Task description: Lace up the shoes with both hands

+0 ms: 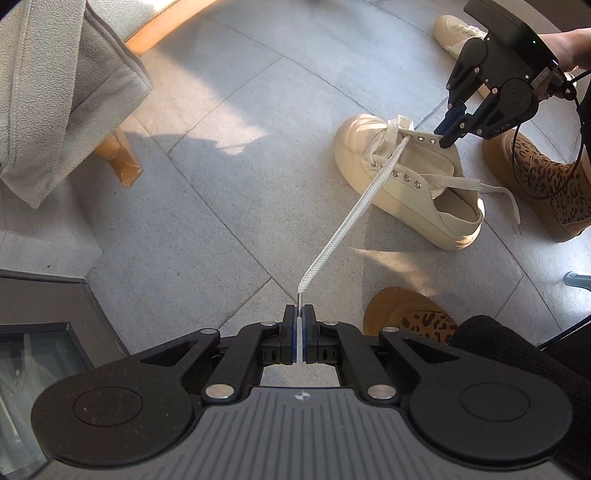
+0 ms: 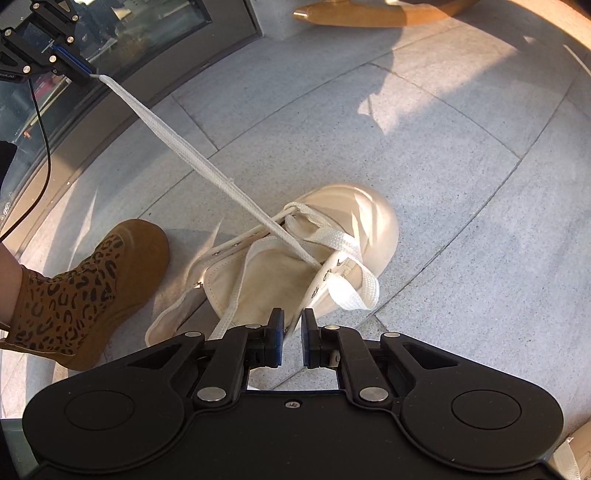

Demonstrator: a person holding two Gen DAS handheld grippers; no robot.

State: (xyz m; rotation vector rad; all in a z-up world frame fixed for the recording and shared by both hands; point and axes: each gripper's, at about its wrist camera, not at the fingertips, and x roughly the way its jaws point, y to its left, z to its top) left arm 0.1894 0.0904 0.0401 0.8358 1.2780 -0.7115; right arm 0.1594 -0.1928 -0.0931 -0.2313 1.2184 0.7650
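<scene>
Cream shoe (image 1: 413, 184) on its side on the floor; white lace (image 1: 354, 206) taut.

Grey stone-tile floor (image 1: 229, 155), cream sneaker (image 1: 413, 177) on it, leopard-print boots (image 1: 546, 184) beside

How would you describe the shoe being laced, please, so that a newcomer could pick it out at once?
On the grey stone floor, find the cream shoe beside the leopard-print boots. Unlike the second cream shoe farther off, a taut lace runs from its eyelets to the left gripper.
</scene>
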